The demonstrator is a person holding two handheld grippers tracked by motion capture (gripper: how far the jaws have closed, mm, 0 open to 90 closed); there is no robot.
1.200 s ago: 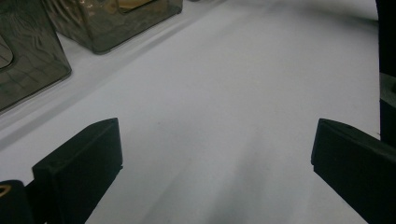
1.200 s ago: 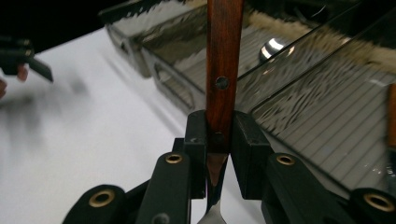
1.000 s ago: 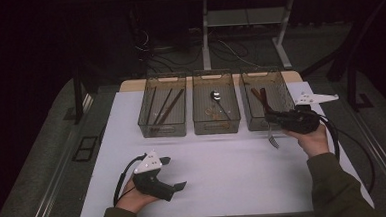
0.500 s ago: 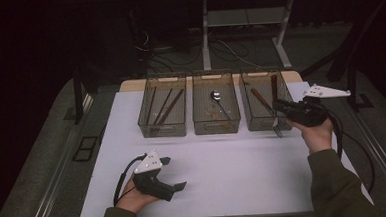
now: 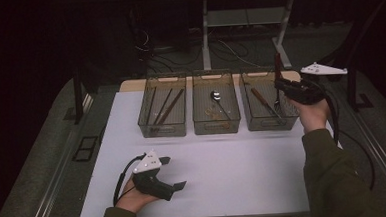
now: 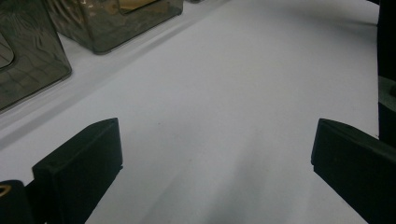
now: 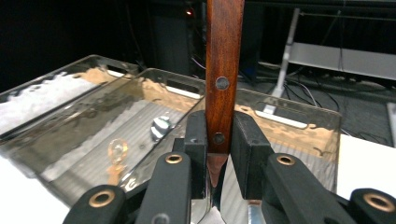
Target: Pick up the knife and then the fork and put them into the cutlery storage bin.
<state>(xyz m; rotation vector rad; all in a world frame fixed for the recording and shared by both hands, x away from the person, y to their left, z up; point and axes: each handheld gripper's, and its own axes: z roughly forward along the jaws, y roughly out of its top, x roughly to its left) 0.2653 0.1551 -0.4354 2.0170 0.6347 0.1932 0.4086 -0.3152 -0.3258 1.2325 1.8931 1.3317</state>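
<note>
no readable text, labels or numbers

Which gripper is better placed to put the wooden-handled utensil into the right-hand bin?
Right. The right gripper already clamps the wooden-handled utensil over the right-hand bin; the left gripper rests open, far off.

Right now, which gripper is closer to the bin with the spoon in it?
Right. The right gripper hangs over the neighbouring bin beside the spoon bin; the left gripper rests low on the table, well short of it.
</note>
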